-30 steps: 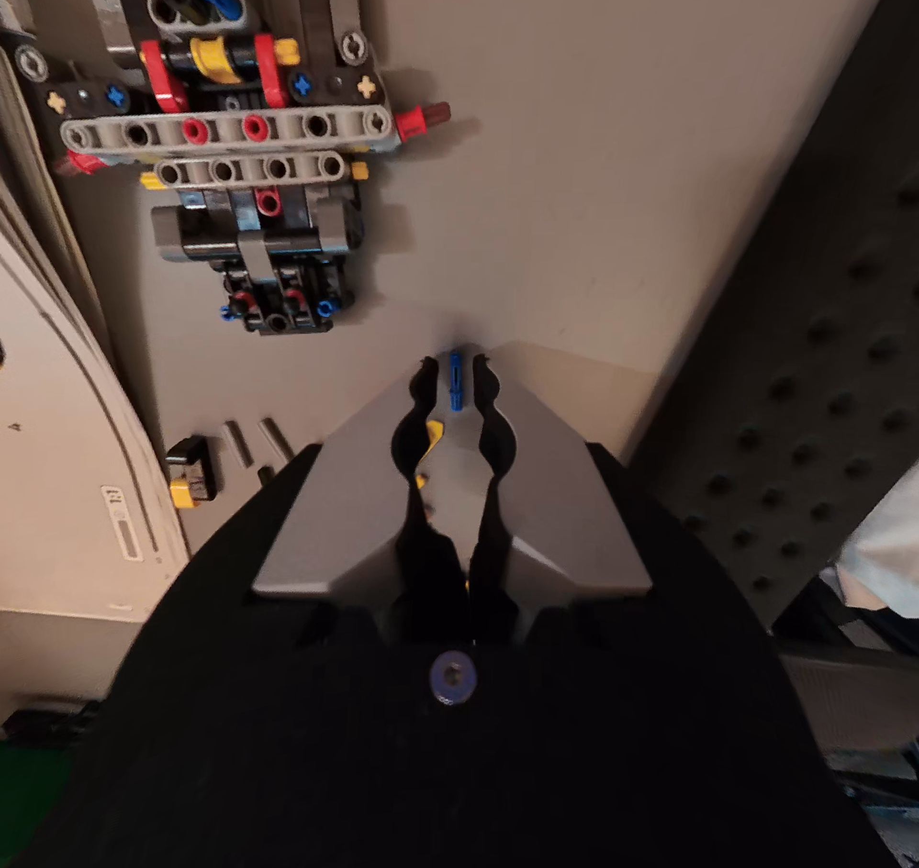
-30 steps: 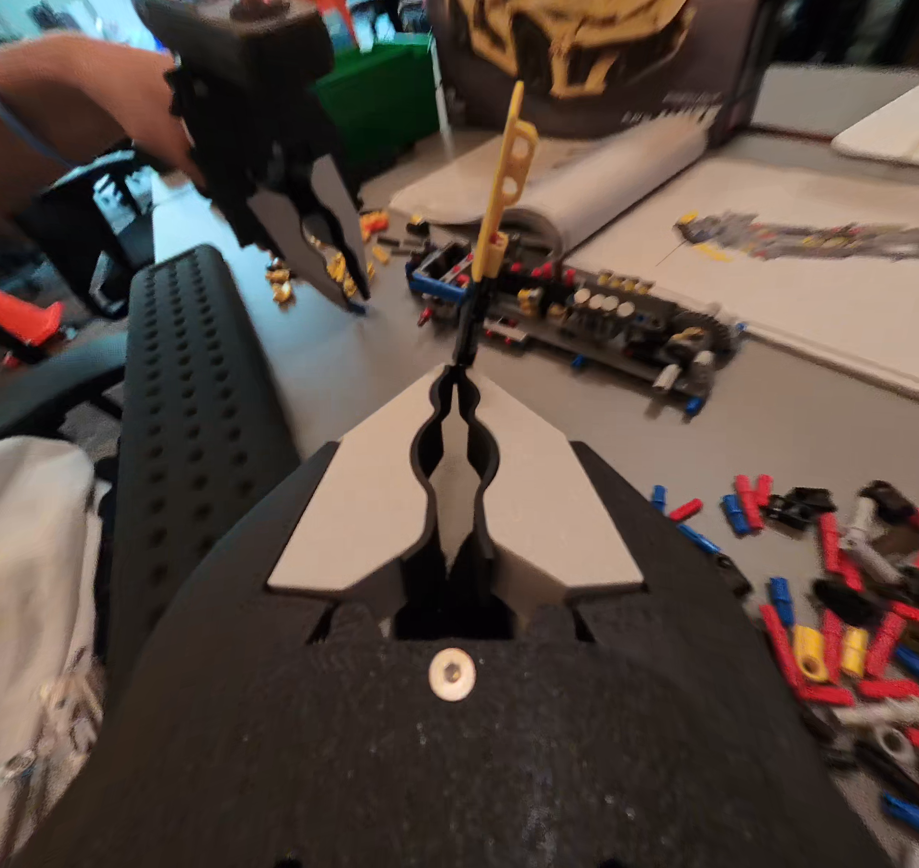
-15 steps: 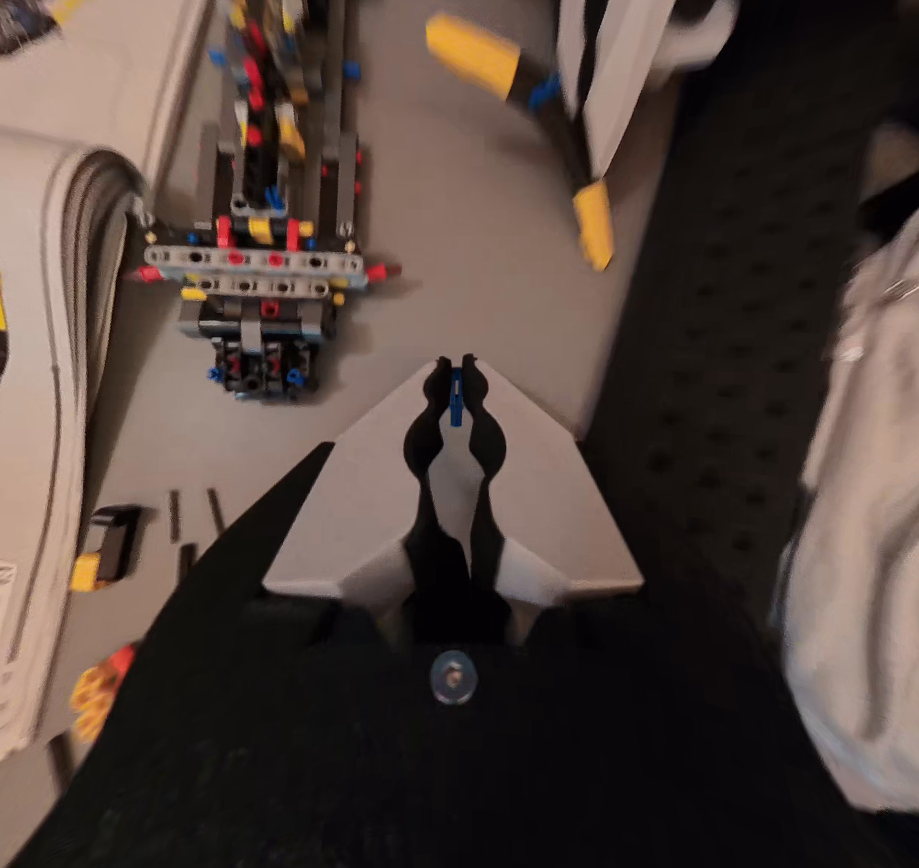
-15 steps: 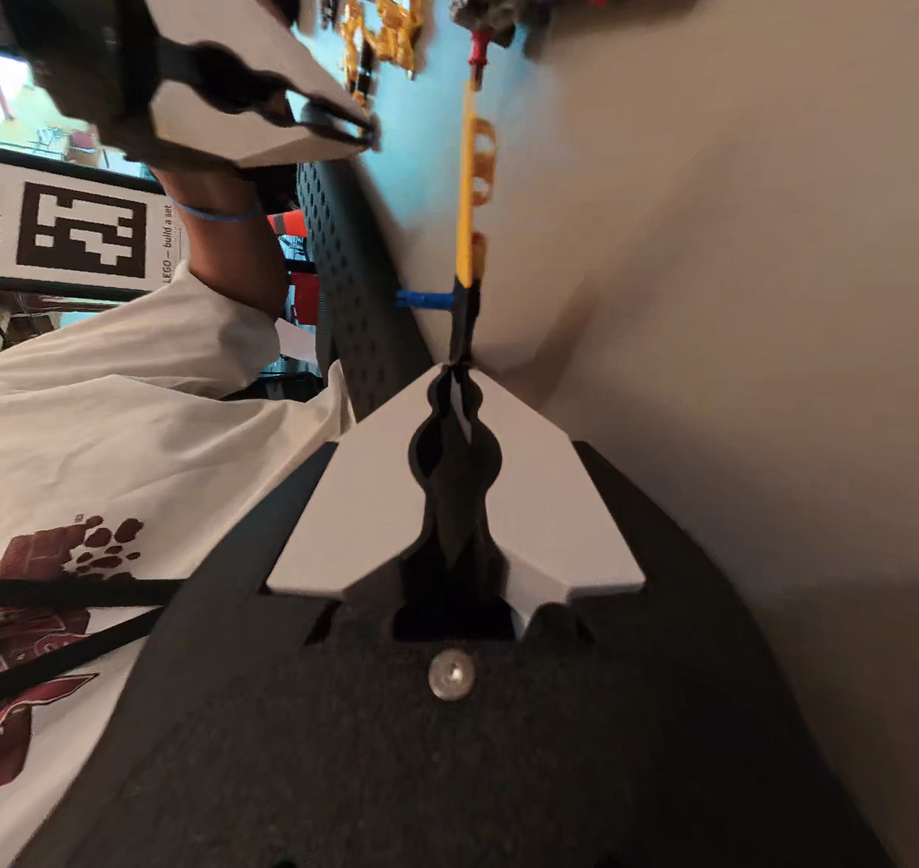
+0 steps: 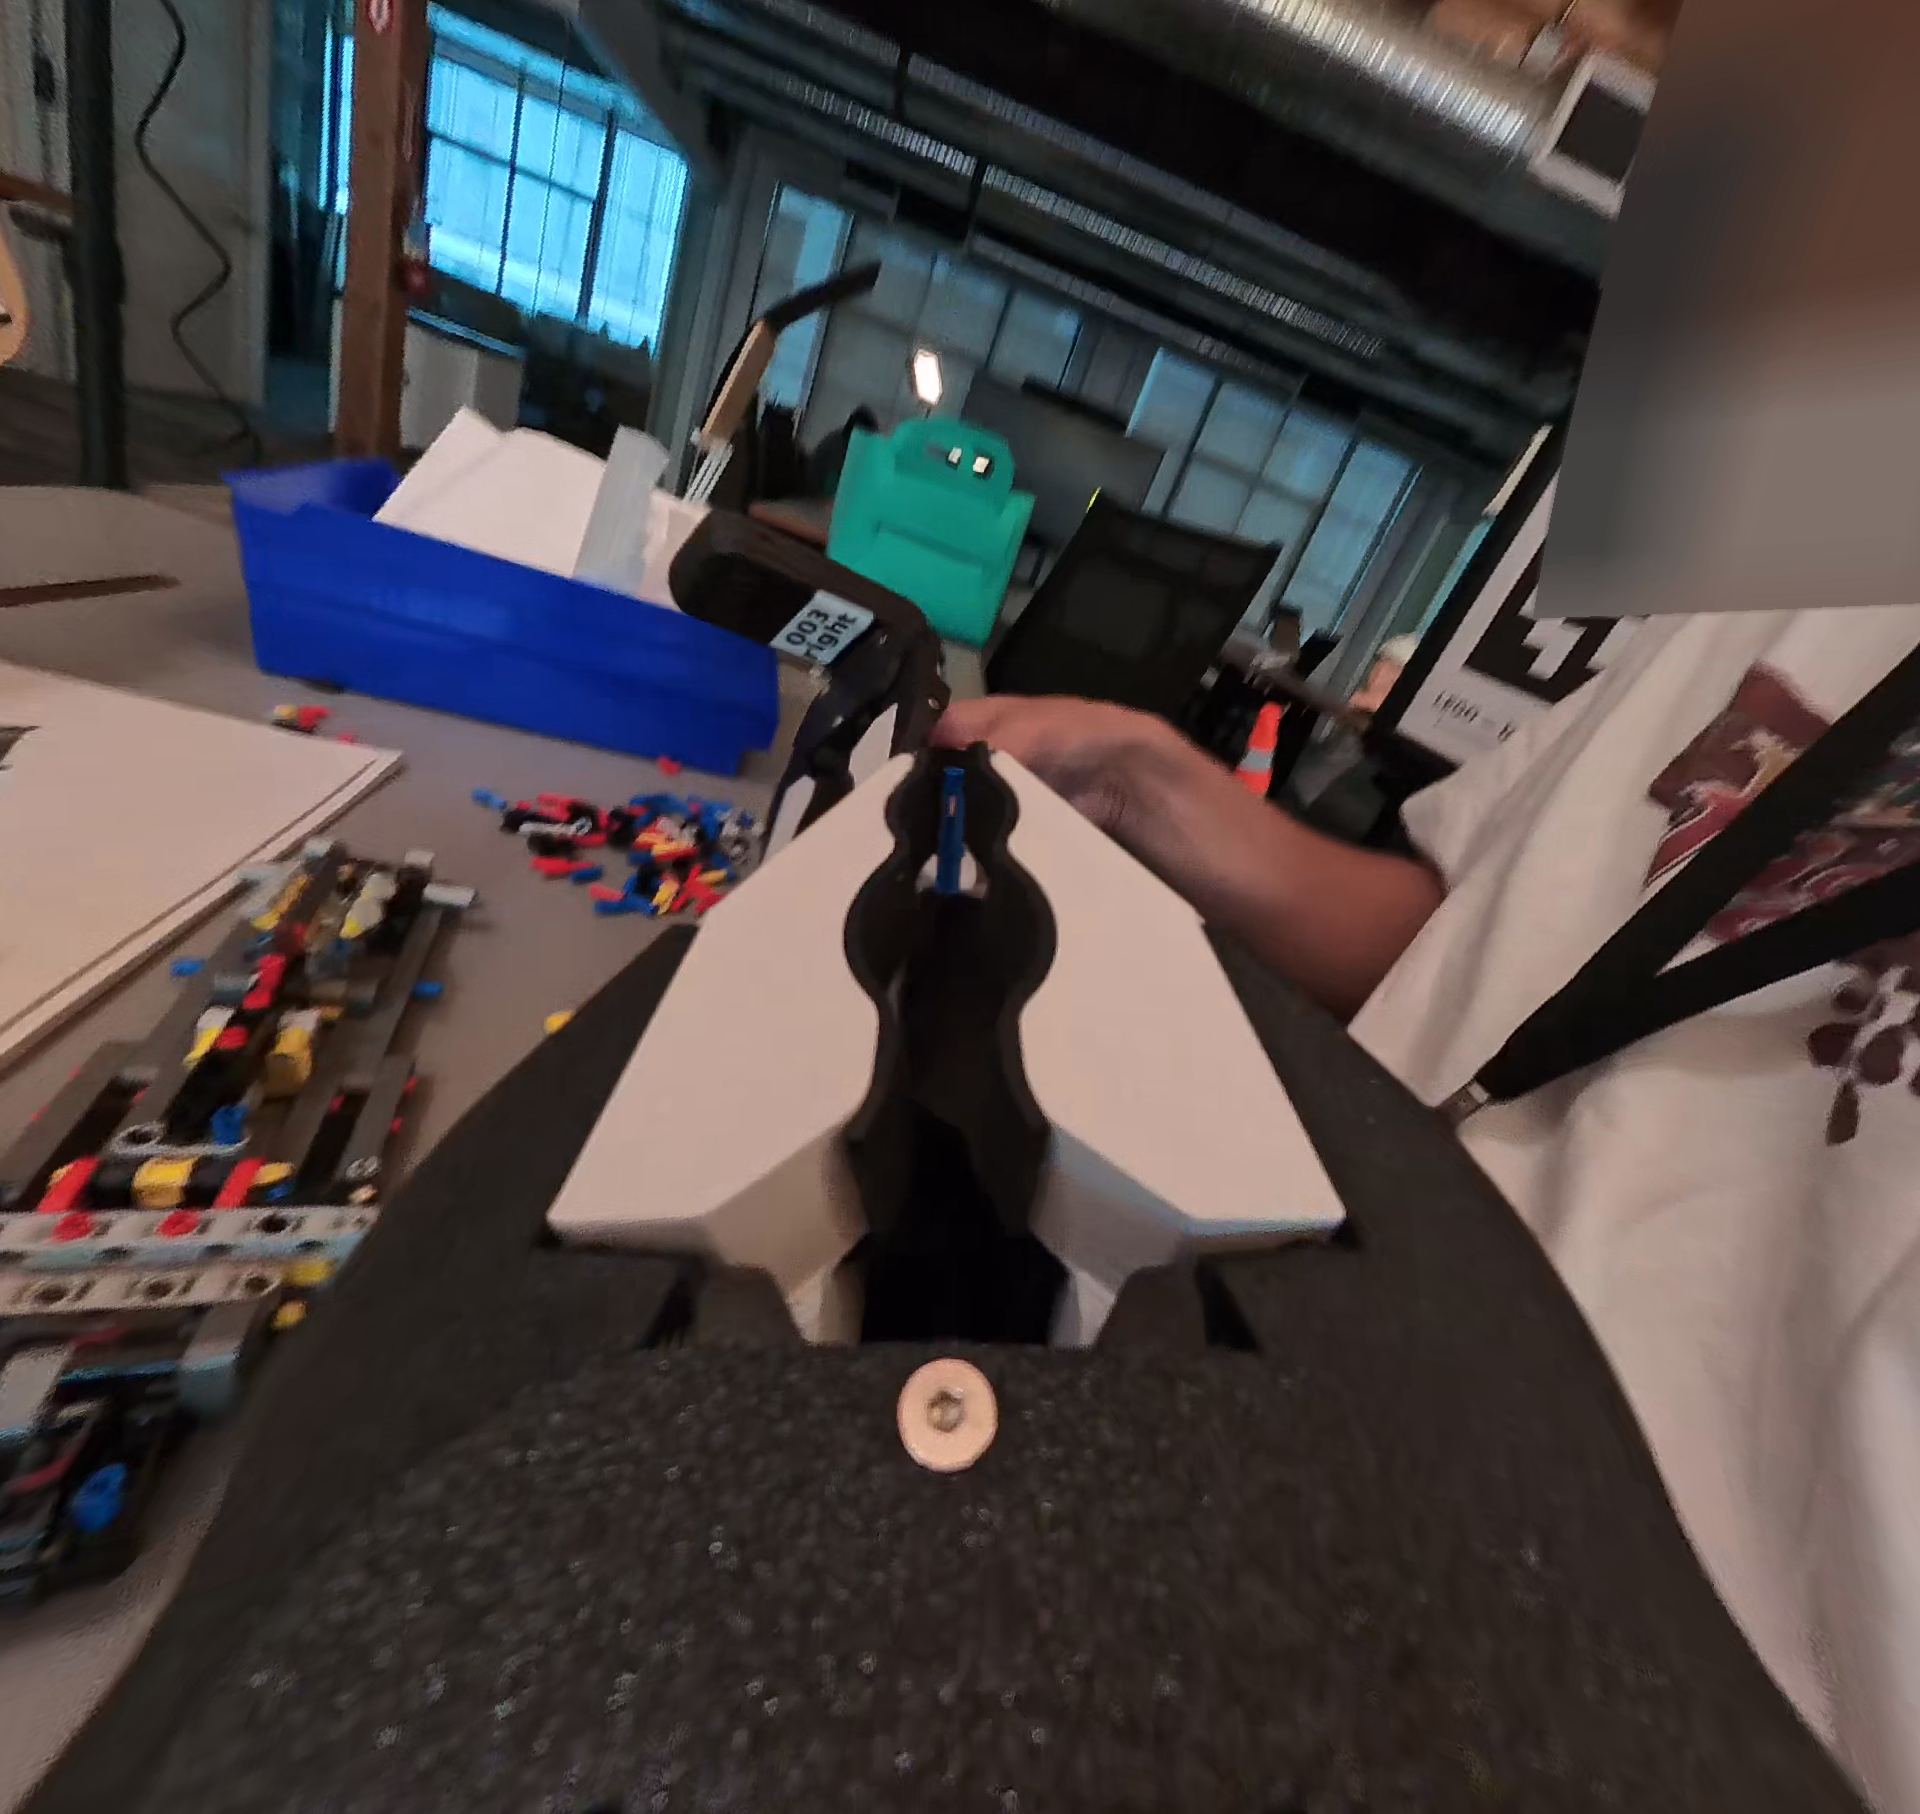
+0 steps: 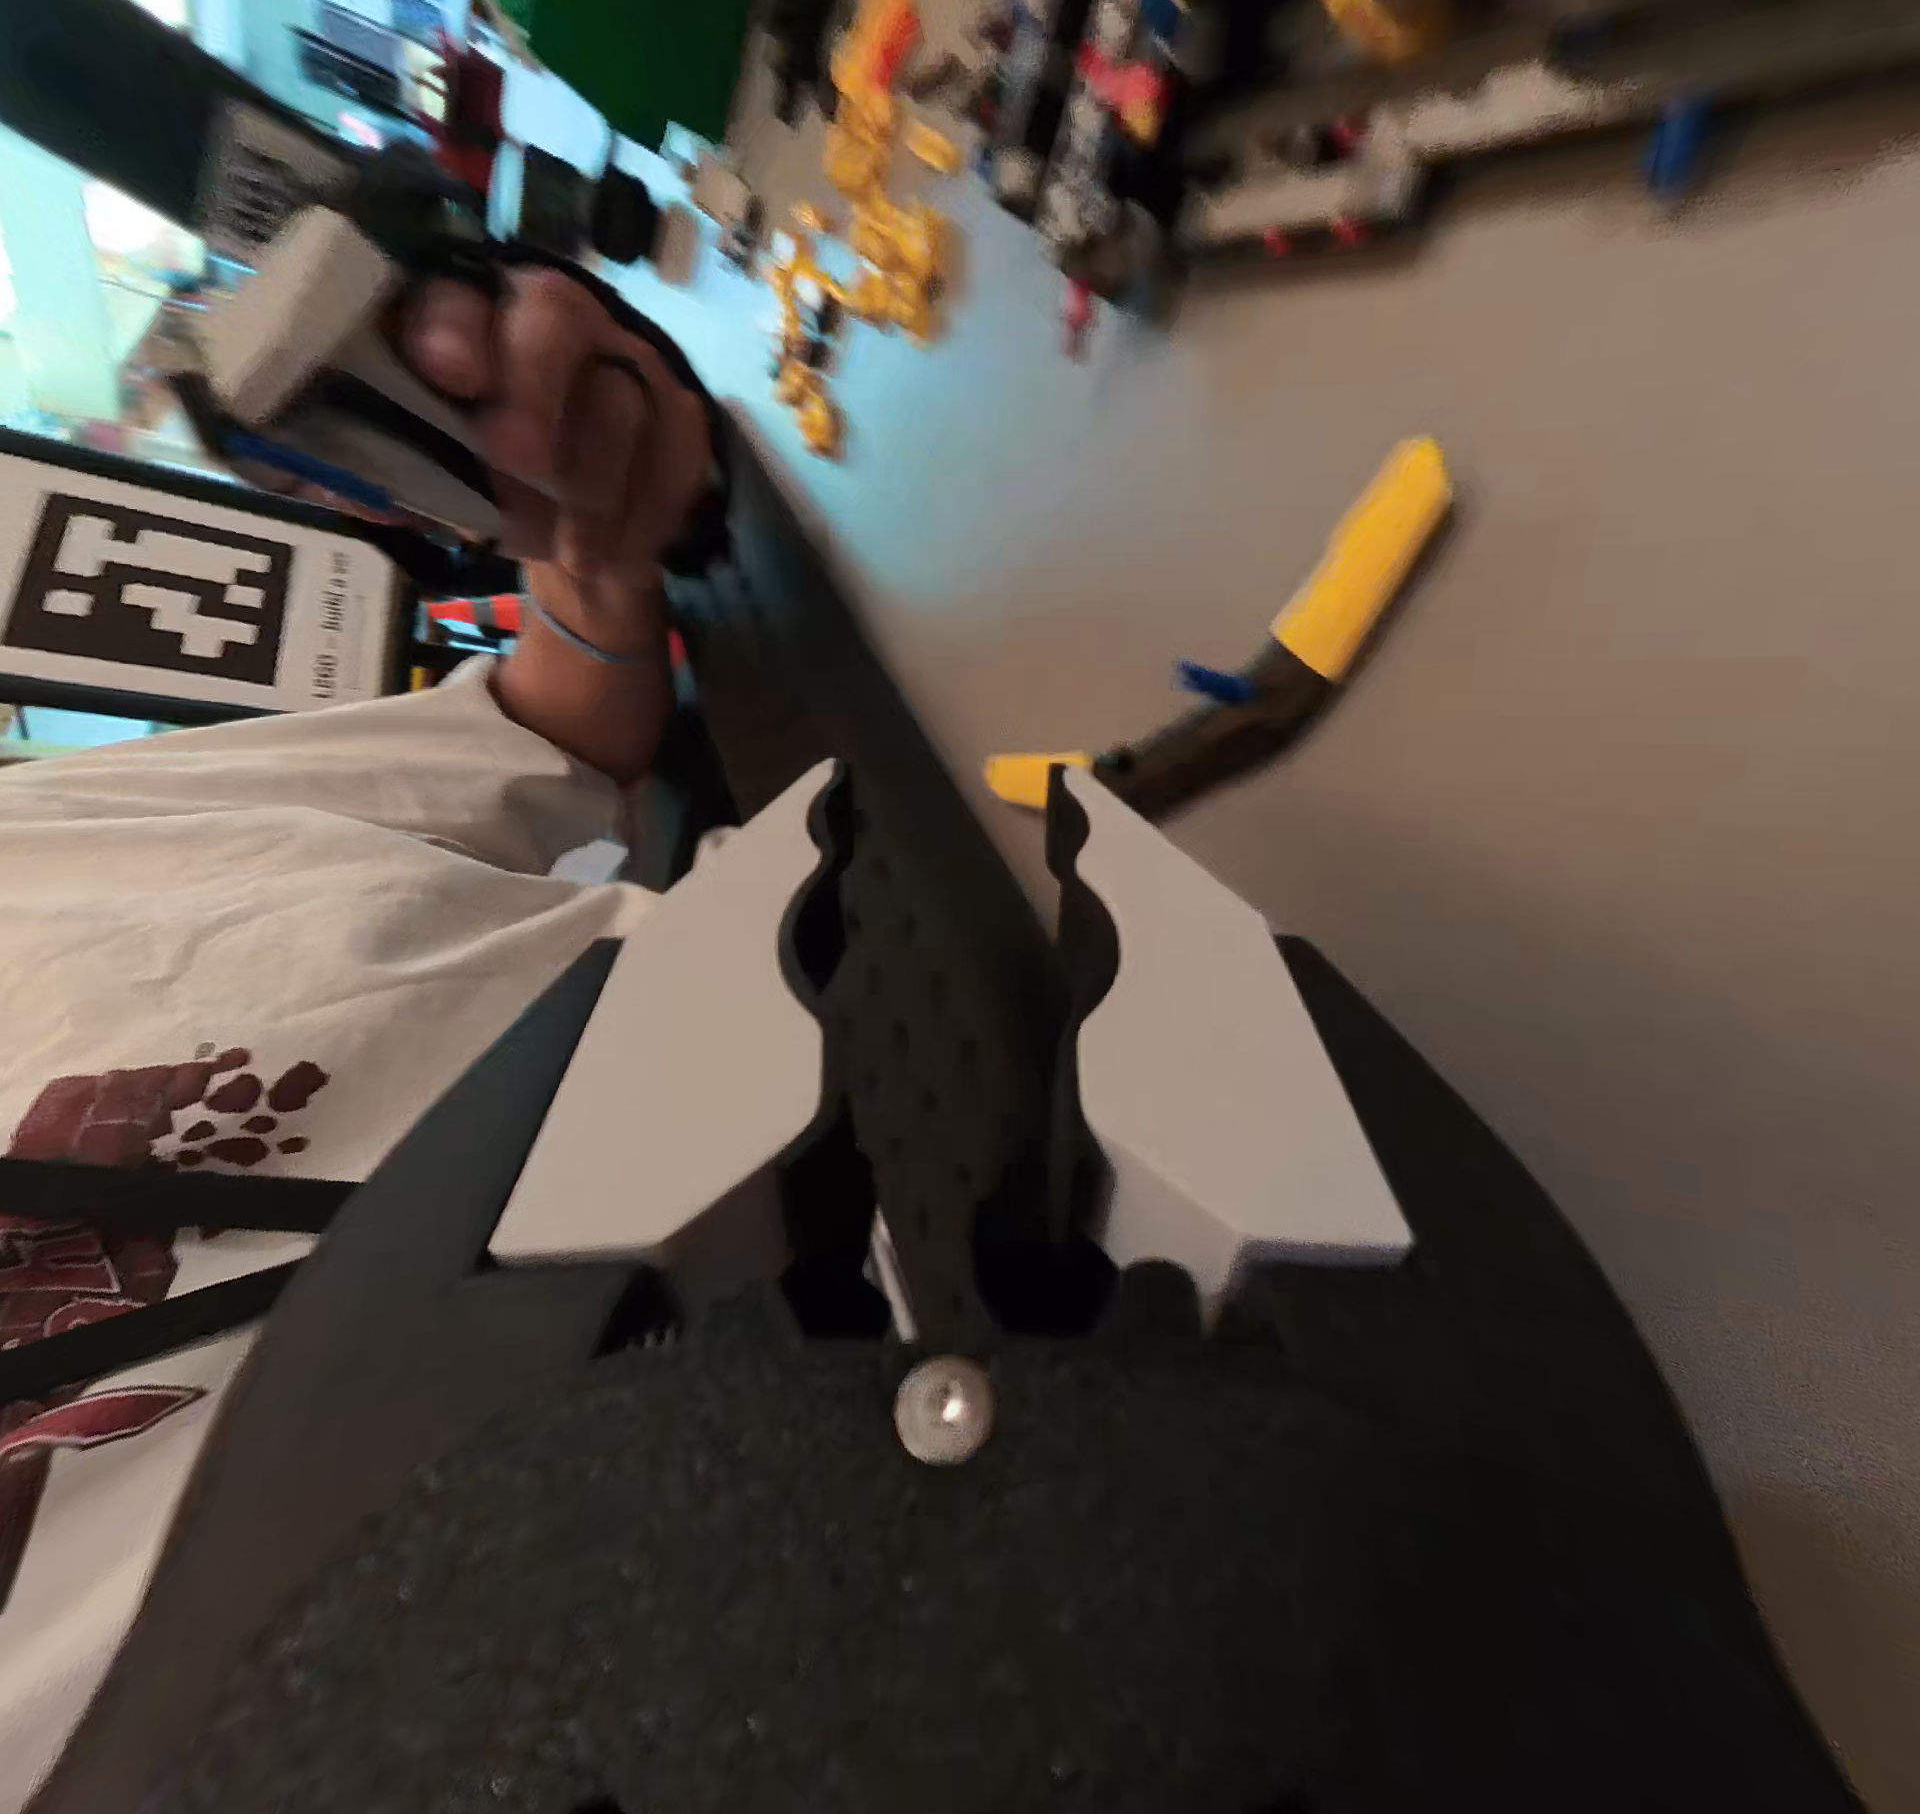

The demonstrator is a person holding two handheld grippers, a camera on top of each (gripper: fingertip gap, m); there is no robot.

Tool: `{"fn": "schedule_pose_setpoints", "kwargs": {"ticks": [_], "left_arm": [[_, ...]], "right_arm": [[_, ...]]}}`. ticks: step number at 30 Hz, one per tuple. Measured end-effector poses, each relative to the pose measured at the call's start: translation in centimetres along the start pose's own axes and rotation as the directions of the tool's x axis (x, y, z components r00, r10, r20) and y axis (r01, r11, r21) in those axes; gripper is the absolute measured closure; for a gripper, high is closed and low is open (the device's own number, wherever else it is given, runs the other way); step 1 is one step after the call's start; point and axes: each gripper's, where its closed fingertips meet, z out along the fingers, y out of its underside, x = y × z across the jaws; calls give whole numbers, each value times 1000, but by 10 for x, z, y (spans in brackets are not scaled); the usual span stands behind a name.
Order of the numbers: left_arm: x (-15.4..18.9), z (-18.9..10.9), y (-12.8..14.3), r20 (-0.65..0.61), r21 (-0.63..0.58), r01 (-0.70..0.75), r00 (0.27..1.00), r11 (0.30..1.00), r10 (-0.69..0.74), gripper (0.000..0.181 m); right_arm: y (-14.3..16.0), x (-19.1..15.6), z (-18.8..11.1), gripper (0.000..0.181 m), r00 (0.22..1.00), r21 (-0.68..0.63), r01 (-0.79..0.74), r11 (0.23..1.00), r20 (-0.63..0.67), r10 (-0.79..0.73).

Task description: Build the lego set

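Lego pin (image 5: 949, 829) pinched in left claw (image 5: 951, 762); right claw (image 6: 948, 788) gapes empty; blue bin (image 5: 488, 621) holds paper (image 5: 499, 502).

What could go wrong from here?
The blue pin sits only at the very tips of the left tongs, held high above the table; a slip could drop it among the loose parts. The right tongs are open, and the yellow-black piece lies free near the table edge.

Grey tabletop (image 5: 499, 891) carries a long part-built brick chassis (image 5: 239, 1068), a scatter of small red, blue and black pins (image 5: 634, 845), a blue plastic bin (image 5: 488, 621), and, near the desk's padded front edge, a yellow-and-black angled beam piece (image 6: 1278, 663).
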Motion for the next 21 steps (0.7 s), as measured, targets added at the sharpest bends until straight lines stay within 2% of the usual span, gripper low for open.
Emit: {"fn": "schedule_pose_setpoints", "kwargs": {"ticks": [1,3,5,7,9,11,14,15,17,21], "left_arm": [[2,2,-5,-15,37,26,1000,999,-25,179],[6,7,-9,-52,77,89,995,993,-85,179],[6,13,-10,-54,95,141,989,985,-137,179],[6,15,-10,-49,101,156,987,983,-152,179],[6,15,-9,-39,98,159,987,982,-156,180],[5,15,-7,-31,95,163,986,982,-161,180],[4,16,-2,-21,87,164,986,983,-163,179],[5,16,-1,-28,85,165,986,983,-163,179],[6,16,2,-27,62,160,987,985,-158,179],[7,10,20,-5,-98,62,998,993,-63,179]], "right_arm": [[-9,-20,2,140,995,49,65,997,66,-68],[-21,-65,13,150,945,162,236,958,192,-265],[-27,-90,32,145,870,279,422,862,141,-472],[-28,-102,41,150,804,331,542,772,63,-591],[-33,-115,36,160,779,407,548,730,69,-623],[-35,-124,29,164,778,463,507,727,117,-617],[-34,-123,29,167,781,443,503,742,134,-610],[-33,-121,29,178,783,426,514,744,122,-610],[-31,-116,29,179,785,402,533,745,92,-612],[-21,-103,22,179,770,293,604,741,28,-638]]}}
